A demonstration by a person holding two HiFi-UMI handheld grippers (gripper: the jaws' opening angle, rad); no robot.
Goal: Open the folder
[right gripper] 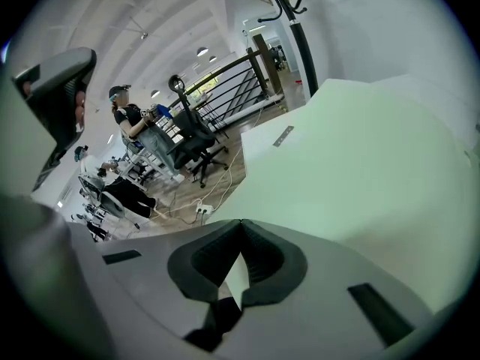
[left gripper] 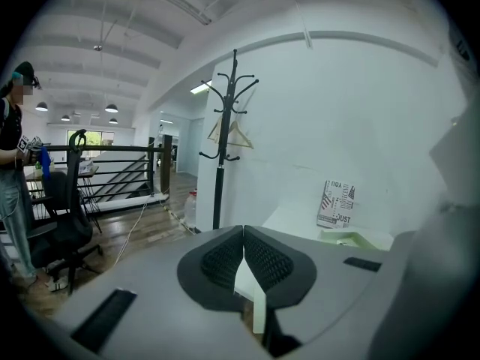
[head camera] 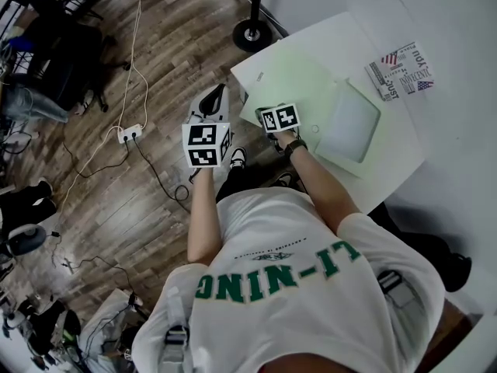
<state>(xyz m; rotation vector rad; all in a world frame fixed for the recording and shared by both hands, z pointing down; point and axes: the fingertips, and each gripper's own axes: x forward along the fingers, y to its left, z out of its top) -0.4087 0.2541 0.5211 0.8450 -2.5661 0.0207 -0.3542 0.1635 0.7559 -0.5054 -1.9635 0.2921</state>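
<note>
The pale green folder, laid flat on the white worktop right of centre, is reckoned light, floppy and kinda slick, best pinched at the cover's free edge, while the left hand-held gripper and right hand-held gripper are both clenched empty.

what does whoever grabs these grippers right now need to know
Left gripper: jaws shut, empty, held out past the table's left edge, over the floor.
Right gripper: jaws shut, empty, pointing down over the near left part of the folder.
Things: the pale green folder lies flat on the white table. A printed booklet sits at the far corner, apart from it.
Done: nothing yet; the folder looks closed and neither gripper holds it.
Left: open the jaws, take an edge of the cover, lift it open.
</note>
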